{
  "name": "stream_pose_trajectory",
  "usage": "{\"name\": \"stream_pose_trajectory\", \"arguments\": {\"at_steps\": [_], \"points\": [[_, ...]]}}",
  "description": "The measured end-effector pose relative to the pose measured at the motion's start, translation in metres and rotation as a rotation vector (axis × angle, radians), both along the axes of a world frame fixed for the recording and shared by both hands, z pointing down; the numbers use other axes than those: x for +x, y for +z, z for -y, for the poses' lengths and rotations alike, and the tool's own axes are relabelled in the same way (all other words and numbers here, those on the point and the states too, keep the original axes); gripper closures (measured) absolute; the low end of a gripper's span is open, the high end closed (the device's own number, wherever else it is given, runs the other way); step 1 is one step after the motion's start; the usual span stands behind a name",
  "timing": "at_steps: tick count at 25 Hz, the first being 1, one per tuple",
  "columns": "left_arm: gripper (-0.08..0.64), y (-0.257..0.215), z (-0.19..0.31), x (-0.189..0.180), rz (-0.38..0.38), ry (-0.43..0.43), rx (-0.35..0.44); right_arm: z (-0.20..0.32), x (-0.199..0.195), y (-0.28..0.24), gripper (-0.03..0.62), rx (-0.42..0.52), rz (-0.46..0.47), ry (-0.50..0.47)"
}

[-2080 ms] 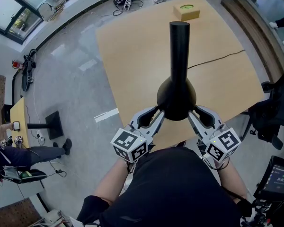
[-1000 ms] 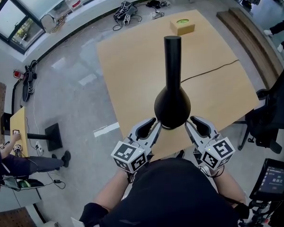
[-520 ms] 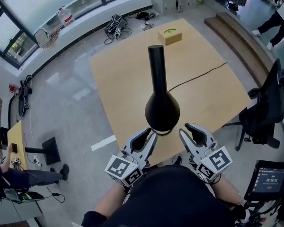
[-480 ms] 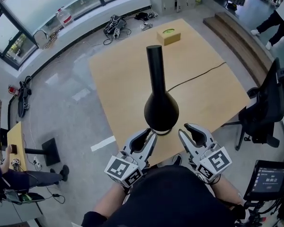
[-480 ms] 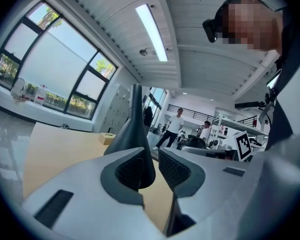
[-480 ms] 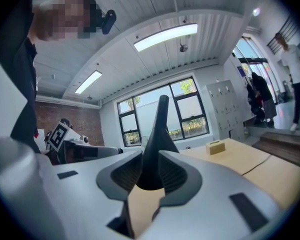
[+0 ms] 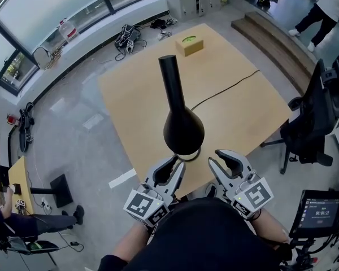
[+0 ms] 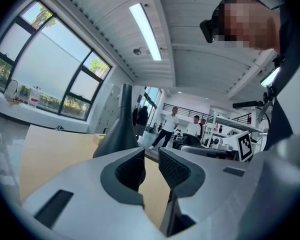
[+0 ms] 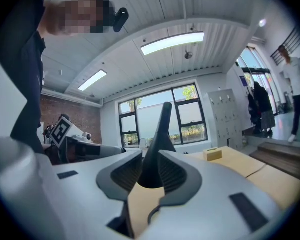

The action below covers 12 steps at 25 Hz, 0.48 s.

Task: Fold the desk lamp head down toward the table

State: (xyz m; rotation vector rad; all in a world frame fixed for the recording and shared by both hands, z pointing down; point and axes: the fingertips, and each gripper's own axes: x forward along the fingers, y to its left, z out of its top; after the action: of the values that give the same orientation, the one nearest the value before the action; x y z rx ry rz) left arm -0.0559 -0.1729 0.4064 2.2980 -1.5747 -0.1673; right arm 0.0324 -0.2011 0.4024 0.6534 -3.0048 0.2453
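The lamp point(image 7: 182, 123) stands near the table's point(image 7: 243, 112) near edge, right in front of the person and roughly between the 2 grippers. Its head point(image 7: 183, 133) is a smooth, matte black bell. It narrows into a straight round neck point(image 7: 169, 78) that runs up and away over the tabletop. In both gripper views the bell's wide mouth faces down toward the wood. I judge the fold to be done or nearly so, though I cannot tell whether the rim touches the table.

That would explain how the tools are held. The left gripper point(image 7: 168, 166) sits just beside the bell on its left. Its jaws are released, with only a narrow gap between the ribbed dark pads and nothing in that gap. In its own view the lamp shows past the left jaw, not inside it. The right gripper point(image 7: 221, 154) is released too, with its jaws much wider apart. Its view frames the bell between them, but the head view shows the tips short of it, so the pads press on nothing.

Both grippers are pale grey moulded plastic with curved fingers, and each carries 1 marker cube.

The table is a flat square of light wood. A thin black cable point(image 7: 226, 89) trails across it toward the right edge. A small wooden block point(image 7: 188, 45) with a green top sits at the far end, well apart from the lamp.
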Motion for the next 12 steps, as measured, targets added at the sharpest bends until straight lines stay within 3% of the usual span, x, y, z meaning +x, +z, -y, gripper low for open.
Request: {"name": "stream_pose_trajectory", "arguments": {"at_steps": [4, 8, 12], "points": [[0.474, -0.0001, 0.0003, 0.0025, 0.026, 0.006, 0.010, 0.0016, 0.0019, -0.0021, 0.489, 0.012, 0.006, 0.005], [0.474, -0.0017, -0.0025, 0.0086, 0.111, 0.023, 0.028, 0.0007, 0.0033, -0.0044, 0.489, 0.019, 0.007, 0.007], [0.474, -0.0018, -0.0030, 0.0098, 0.115, 0.034, 0.024, -0.0002, 0.0003, -0.0040, 0.489, 0.018, 0.001, 0.002]]}}
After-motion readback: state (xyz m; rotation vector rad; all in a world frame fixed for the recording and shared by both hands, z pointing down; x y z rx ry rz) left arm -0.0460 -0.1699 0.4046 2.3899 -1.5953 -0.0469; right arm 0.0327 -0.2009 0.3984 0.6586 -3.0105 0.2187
